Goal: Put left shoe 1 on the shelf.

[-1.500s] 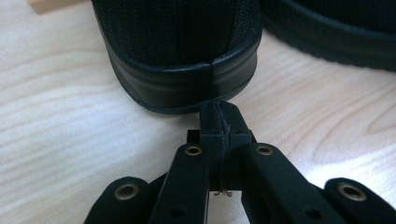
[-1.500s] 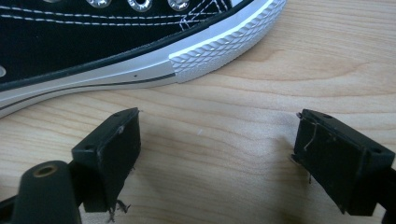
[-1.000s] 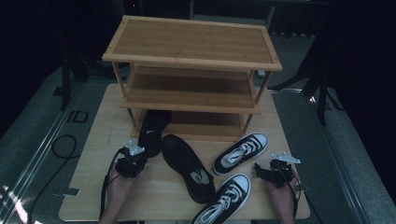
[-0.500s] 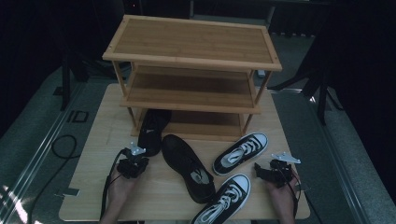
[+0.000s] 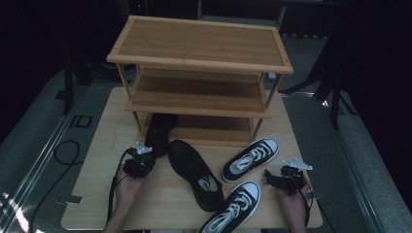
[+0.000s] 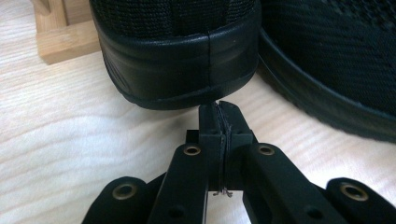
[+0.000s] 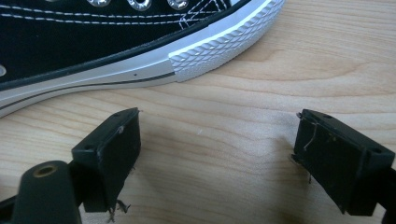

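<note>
My left gripper [image 5: 144, 159] lies on the wooden table [image 5: 97, 145], shut with nothing between its pads [image 6: 218, 116]; its jaws have just been closing. Its tips touch the heel of a black shoe [image 6: 177, 56] whose toe sits under the shoe rack [image 5: 199, 43]. This black shoe [image 5: 160, 133] has its mate [image 5: 197, 174] lying to the right, which shows as the second black shoe [image 6: 336, 60]. My right gripper [image 5: 269, 178] rests open [image 7: 219, 126], empty, just short of a black-and-white sneaker [image 7: 93, 42].
Two black-and-white sneakers [image 5: 250, 159] [image 5: 233, 208] lie at the front right. The bamboo rack has three tiers, and its leg [image 6: 60, 32] stands left of the black shoe's heel. Cables trail off the table's left side.
</note>
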A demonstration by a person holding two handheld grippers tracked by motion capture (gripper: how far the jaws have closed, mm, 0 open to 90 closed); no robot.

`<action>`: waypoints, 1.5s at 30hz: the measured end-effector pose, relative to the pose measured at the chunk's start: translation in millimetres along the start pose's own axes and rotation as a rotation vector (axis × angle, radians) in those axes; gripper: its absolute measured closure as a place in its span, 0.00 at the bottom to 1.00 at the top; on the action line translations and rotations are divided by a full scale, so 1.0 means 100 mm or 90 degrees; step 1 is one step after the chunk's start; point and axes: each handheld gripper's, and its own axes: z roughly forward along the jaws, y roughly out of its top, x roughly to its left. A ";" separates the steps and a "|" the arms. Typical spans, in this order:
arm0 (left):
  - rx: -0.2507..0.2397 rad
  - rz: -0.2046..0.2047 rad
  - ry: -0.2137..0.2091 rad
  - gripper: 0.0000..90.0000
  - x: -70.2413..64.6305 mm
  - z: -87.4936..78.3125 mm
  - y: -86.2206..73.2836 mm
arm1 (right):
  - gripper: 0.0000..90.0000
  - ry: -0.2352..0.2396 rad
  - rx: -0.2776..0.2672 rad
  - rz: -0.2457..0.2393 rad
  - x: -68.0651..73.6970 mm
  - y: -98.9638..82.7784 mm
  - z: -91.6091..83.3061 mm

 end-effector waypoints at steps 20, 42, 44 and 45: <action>-0.020 -0.027 -0.005 1.00 0.06 0.26 0.29 | 0.16 0.000 0.000 -0.001 0.00 0.00 0.00; -0.040 -0.021 -0.030 0.92 0.04 0.14 0.27 | 0.16 0.000 0.000 -0.001 0.00 0.00 0.00; -0.049 -0.016 -0.039 0.88 0.02 0.07 0.24 | 0.16 0.001 0.000 0.000 0.00 0.00 0.00; -0.051 -0.011 -0.042 0.88 0.00 0.04 0.23 | 0.16 0.001 0.000 0.000 0.00 0.00 0.00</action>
